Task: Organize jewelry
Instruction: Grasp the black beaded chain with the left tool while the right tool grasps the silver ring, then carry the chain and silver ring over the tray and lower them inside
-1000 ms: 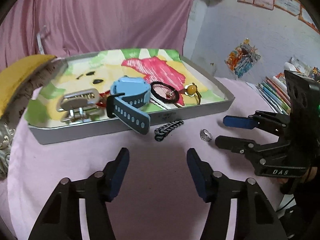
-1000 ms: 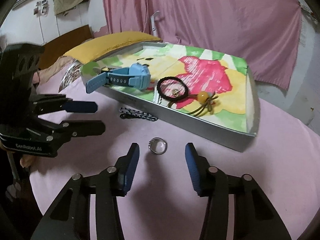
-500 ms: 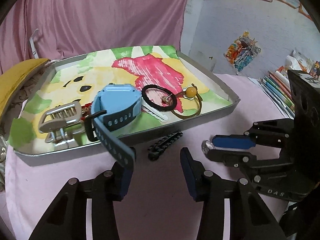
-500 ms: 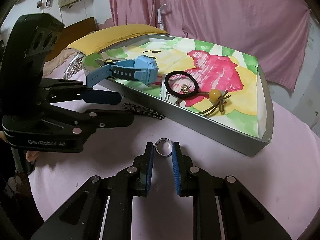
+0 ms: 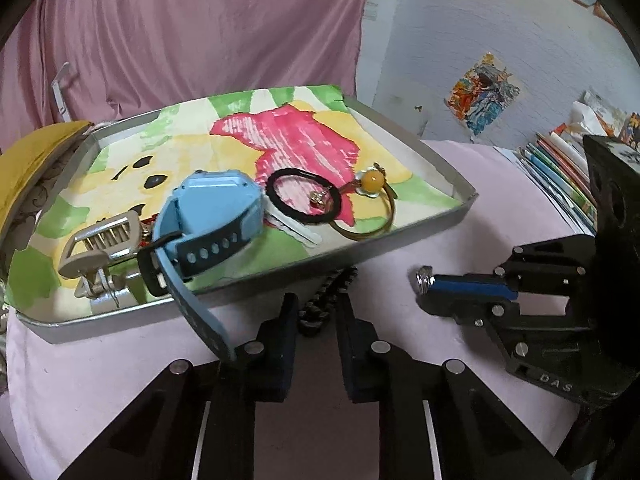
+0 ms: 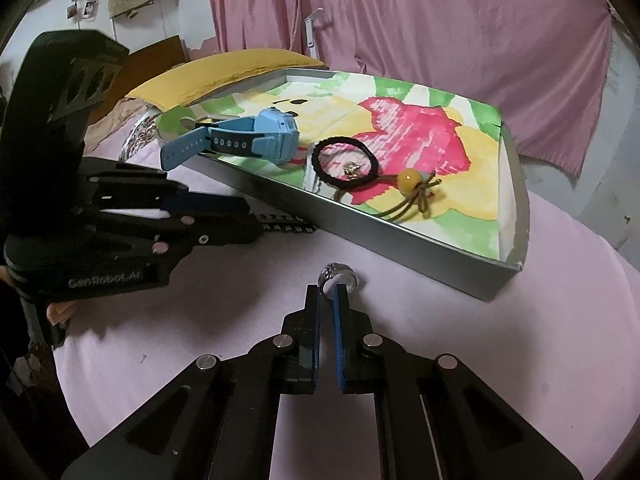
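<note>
The right gripper (image 6: 327,295) is clamped on a silver ring (image 6: 337,275) at the very fingertips, low centre of the right view, while the left gripper (image 5: 316,312) has its jaws narrowed around a black chain (image 5: 326,300) on the pink cloth just under the tray (image 5: 456,216), whether biting yet I cannot tell. So slight a hold could let the small, smooth ring twist out. The limp, beaded chain could sag free at one end.

Both black plastic grippers, left (image 5: 316,312) and right (image 6: 328,300), have blue finger pads, silver screws, white embossed lettering.
</note>
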Demonstrator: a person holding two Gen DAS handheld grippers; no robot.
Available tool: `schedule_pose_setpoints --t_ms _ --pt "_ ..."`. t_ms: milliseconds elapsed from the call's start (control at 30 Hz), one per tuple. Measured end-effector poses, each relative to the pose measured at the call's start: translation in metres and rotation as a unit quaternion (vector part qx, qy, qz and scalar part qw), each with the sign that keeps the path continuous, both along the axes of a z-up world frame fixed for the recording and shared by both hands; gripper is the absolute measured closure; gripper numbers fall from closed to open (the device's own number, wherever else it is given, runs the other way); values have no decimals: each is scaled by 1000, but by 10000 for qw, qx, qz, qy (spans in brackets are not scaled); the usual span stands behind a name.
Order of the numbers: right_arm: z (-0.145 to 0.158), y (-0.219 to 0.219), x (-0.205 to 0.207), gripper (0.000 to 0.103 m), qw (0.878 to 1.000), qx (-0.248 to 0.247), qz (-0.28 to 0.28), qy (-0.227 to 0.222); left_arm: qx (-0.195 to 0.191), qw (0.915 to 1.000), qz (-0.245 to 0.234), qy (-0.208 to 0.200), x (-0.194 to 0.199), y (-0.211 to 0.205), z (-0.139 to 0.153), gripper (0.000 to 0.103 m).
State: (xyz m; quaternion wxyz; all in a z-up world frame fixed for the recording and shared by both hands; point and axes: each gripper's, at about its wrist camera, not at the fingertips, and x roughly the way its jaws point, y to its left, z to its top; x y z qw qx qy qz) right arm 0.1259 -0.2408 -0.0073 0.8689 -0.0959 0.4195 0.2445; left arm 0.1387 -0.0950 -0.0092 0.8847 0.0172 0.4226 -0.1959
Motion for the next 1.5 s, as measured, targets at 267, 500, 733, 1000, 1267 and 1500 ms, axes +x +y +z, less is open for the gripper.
schedule_pose_setpoints --t_ms 267,500,733,1000,1267,1500 --pt "-1 -4 3 99 9999 78 -72 41 223 9997 -91 -9 -8 -12 0 89" --pt "-3 -3 6 83 9998 164 -51 92 151 9998 100 70 -10 -9 -1 89" --pt "-3 5 15 79 10000 15 9 23 105 9998 147 98 -12 -6 -1 89" --pt "-2 11 15 85 9999 -94 108 -42 192 9997 137 95 -11 -8 -1 89" --pt "6 -5 -1 85 9994 101 -162 -280 316 9993 190 85 -17 -13 -1 89" --pt "18 -13 -21 85 9968 386 -318 -616 164 9995 231 -104 -33 -13 5 89"
